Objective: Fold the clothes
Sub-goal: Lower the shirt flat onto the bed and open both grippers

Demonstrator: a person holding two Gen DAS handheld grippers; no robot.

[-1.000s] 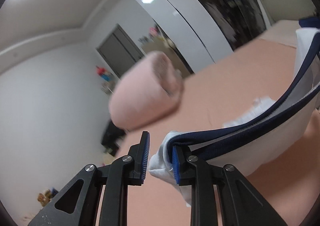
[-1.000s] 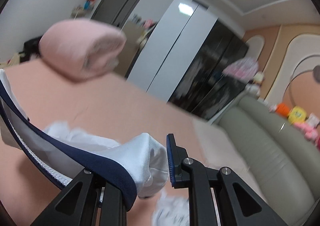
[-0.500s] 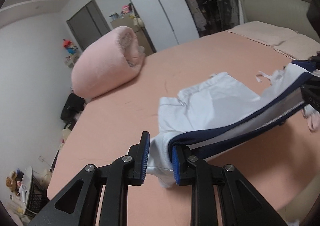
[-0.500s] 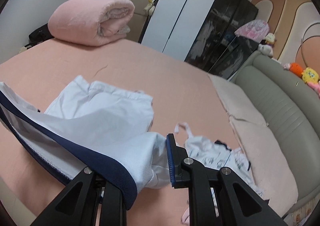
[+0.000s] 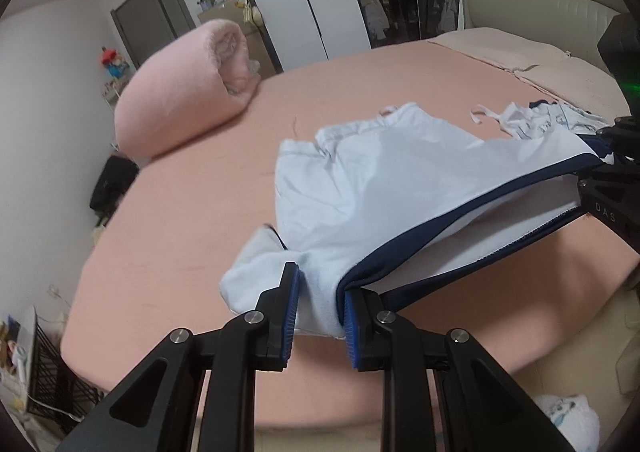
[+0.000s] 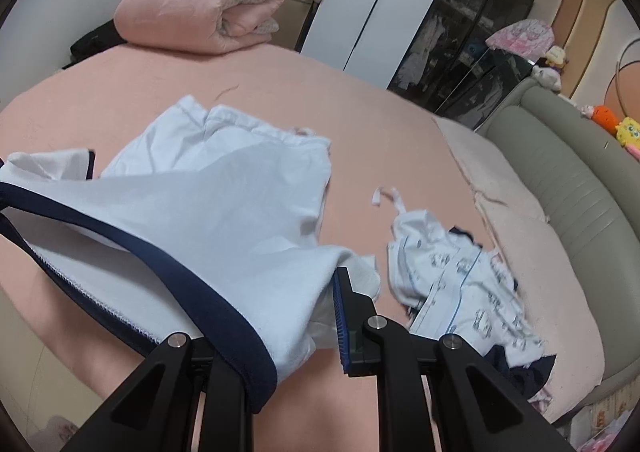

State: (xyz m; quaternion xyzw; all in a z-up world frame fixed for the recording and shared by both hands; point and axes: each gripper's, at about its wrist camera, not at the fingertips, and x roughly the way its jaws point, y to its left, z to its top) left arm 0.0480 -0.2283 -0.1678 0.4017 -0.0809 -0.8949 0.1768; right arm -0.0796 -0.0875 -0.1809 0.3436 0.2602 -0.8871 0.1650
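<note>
A bed (image 6: 132, 83) with a salmon-pink sheet carries everything. A rolled pink blanket (image 6: 200, 7) lies at its far end. The far part of a pale blue garment (image 6: 240, 155) rests mid-bed, a crumpled printed white garment (image 6: 460, 276) beside it, and flat beige pillows (image 6: 520, 219) lie along the grey headboard (image 6: 568, 171).

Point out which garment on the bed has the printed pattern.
The small crumpled top lying loose beside the right gripper. The pale blue shorts, navy-waisted and held by both grippers, are plain.
</note>
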